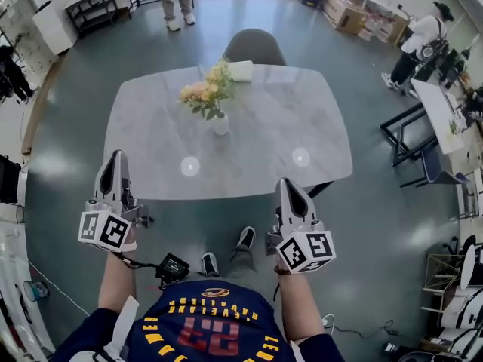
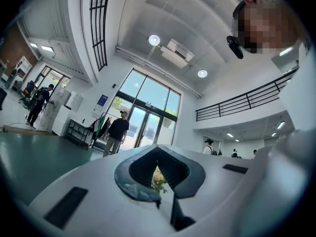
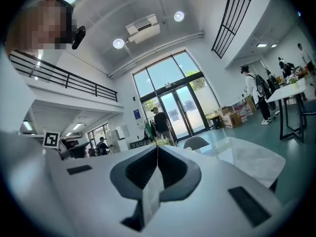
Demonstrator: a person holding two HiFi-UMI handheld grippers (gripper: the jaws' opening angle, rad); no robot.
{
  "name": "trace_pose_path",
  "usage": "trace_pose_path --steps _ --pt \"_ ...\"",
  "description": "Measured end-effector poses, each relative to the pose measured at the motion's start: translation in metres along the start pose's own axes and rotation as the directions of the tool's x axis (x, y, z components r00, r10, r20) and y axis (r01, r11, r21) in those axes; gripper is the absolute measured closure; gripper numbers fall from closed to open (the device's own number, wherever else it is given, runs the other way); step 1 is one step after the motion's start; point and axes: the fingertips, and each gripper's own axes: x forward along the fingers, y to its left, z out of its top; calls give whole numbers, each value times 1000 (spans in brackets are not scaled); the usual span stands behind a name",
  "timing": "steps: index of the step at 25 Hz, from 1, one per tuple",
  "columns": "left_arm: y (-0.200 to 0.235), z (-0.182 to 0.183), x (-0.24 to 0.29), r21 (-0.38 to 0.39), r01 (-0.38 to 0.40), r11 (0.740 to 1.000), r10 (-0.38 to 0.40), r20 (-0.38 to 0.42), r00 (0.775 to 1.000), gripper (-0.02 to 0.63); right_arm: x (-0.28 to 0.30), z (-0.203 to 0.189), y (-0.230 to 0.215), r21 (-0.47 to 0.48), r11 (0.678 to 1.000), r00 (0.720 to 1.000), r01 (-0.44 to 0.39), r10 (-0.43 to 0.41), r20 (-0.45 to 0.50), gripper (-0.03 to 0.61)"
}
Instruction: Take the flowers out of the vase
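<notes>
Grey marble-look table is set on glossy dark green floor; grey chair is tucked at its far side. Tall glazed doors and round ceiling lights are seen. Cardboard boxes are stacked far right.

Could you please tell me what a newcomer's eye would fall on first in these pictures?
A bunch of yellow and peach flowers in a small white vase stands toward the far side of the grey marble-patterned table. By the near edge, the left gripper and right gripper hang with fingers shut, both empty.
</notes>
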Motion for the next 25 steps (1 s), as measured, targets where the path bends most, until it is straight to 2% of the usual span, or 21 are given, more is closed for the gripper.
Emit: trace_pose_path --steps 5,10,17,25 --pt "-14 5 40 -54 -29 998 31 35 999 612 39 24 -39 8 999 999 -40 40 5 571" --pt "-41 5 74 -37 -45 998 48 67 997 611 70 61 -68 -21 996 995 -92 92 40 571" --pt "-52 17 85 6 -106 994 105 107 989 612 98 75 -89 -7 987 986 -160 160 47 571" --pt "-54 6 90 23 -171 985 168 78 983 611 124 76 -98 33 977 977 -212 211 20 571"
